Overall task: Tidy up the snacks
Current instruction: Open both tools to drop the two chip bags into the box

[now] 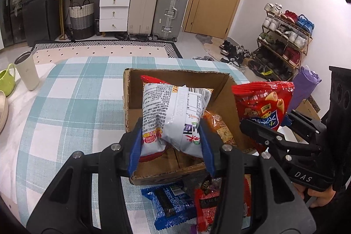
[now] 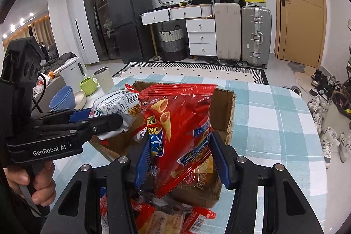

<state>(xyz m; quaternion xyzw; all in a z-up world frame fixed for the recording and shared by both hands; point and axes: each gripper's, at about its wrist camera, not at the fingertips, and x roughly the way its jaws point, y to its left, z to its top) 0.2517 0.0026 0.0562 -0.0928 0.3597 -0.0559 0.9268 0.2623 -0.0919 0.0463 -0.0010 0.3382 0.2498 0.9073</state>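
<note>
My left gripper (image 1: 170, 142) is shut on a white snack bag (image 1: 173, 115) and holds it over the open cardboard box (image 1: 221, 93) on the checked tablecloth. My right gripper (image 2: 179, 157) is shut on a red snack bag (image 2: 177, 124), held upright over the box's near edge (image 2: 226, 106). The red bag also shows in the left wrist view (image 1: 263, 104), to the right of the box. The white bag shows in the right wrist view (image 2: 116, 106) at the left. An orange packet (image 1: 217, 124) lies inside the box.
A blue packet (image 1: 171, 205) and red packets (image 1: 206, 205) lie on the table in front of the box. A cream tumbler (image 1: 27, 74), a green mug (image 1: 6, 80) and blue bowls (image 2: 61, 98) stand at the table's left side. Suitcases, drawers and a shoe rack stand beyond.
</note>
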